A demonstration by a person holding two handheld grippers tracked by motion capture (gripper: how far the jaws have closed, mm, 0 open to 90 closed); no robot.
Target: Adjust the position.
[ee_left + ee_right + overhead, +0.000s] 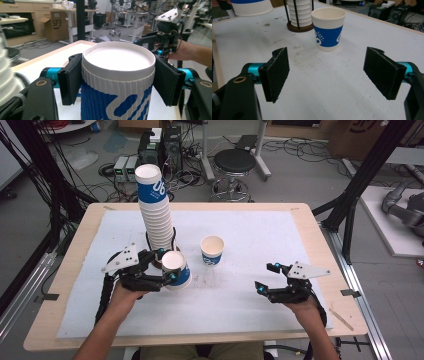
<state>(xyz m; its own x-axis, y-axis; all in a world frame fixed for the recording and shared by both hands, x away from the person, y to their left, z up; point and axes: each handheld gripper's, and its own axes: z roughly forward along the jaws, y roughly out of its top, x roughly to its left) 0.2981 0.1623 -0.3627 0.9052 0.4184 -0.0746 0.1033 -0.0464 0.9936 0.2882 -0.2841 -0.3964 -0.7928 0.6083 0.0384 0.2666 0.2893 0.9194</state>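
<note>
My left gripper [167, 266] is shut on a blue-and-white paper cup [177, 270], its pads [71, 78] pressed on both sides of the ribbed wall. The held cup [117, 90] is upside down, closed base up, just in front of a tall stack of cups [155, 210] in a black wire holder. A second paper cup [212, 250] stands upright and empty at the mat's centre. My right gripper [266, 277] hovers open over the right of the mat, nothing between its jaws. In the right gripper view the upright cup [328, 30] stands ahead of the open gripper [329, 75], well apart from it.
A white mat [240, 305] covers the wooden table [75, 265]. The stack's round brown base [298, 27] sits left of the upright cup. Black frame posts [350, 195] flank the table, with a stool [234, 162] and cables on the floor beyond its far edge.
</note>
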